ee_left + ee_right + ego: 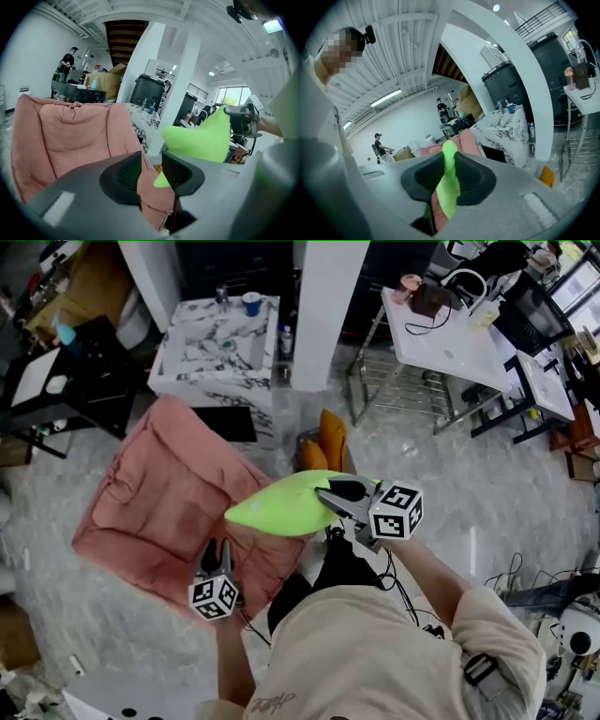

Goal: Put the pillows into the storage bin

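A large pink pillow (159, 498) lies spread on the floor at the left. My left gripper (217, 563) is at its near right corner; in the left gripper view its jaws (151, 164) are shut on a fold of the pink pillow (70, 136). My right gripper (336, 495) holds a lime-green pillow (286, 504) up in the air over the pink pillow's right edge. Green fabric (447, 183) is pinched between its jaws (449, 164). The green pillow (206, 138) also shows at the right of the left gripper view. I cannot make out a storage bin.
Two orange cushions (328, 442) stand on the floor just beyond the green pillow. A marble-topped table (220, 338) and a white pillar (323, 315) are behind, a white desk (450, 334) at the upper right. Cables trail on the floor at the right.
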A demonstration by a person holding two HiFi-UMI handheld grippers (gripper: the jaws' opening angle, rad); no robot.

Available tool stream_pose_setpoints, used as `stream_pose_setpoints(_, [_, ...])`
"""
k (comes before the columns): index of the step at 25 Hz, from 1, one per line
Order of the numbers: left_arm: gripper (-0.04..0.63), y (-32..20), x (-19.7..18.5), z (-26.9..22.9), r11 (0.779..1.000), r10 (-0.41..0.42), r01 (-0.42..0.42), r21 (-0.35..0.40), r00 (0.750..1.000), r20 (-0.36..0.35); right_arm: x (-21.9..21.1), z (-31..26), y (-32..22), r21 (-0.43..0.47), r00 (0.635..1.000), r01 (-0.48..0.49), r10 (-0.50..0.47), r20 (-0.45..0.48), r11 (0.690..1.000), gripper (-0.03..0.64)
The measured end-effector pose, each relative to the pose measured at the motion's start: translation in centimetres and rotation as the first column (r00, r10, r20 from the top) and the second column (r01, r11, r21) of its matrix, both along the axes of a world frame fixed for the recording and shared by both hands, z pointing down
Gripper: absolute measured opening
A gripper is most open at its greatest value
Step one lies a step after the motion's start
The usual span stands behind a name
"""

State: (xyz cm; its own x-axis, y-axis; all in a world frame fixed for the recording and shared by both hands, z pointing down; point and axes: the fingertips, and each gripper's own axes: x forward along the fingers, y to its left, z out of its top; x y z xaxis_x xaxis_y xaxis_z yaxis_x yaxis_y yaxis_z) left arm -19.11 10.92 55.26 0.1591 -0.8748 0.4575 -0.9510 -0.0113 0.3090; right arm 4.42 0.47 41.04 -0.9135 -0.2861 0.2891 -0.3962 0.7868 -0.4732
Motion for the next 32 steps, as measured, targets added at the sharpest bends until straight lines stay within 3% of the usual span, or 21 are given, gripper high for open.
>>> stream_pose_setpoints(9, [0.152, -8.0, 8.5, -2.5, 1.000, -0.003, 0.003, 0.014, 0.999, 0.041, 9.7, 0.6, -6.5, 0.007, 0.999, 0.018, -0.018, -0.032, 1.000, 0.064])
stream_pose_setpoints(18, [0.152, -13.9, 17.7, -2.6, 0.998, 0.059, -0.057, -0.024, 0.993, 0.100, 18.3, 6.6, -13.0, -0.003, 0.990, 0.040, -0.040, -0.137, 0.999, 0.064])
stream_pose_setpoints(25, [0.152, -17.4, 21.7, -2.7, 0.997, 0.072, -0.069, -0.034, 0.992, 0.102, 21.6, 13.8, -16.4, 0.000, 0.970, 0.127, -0.124, -0.210, 0.992, 0.064])
stream_pose_setpoints(32, [0.152, -17.7, 23.8, -0.2, 0.992, 0.069, -0.060, -0.111, 0.994, 0.079, 23.0, 22.6, -17.8, -0.074, 0.940, 0.221, -0.233, -0.251, 0.972, 0.064])
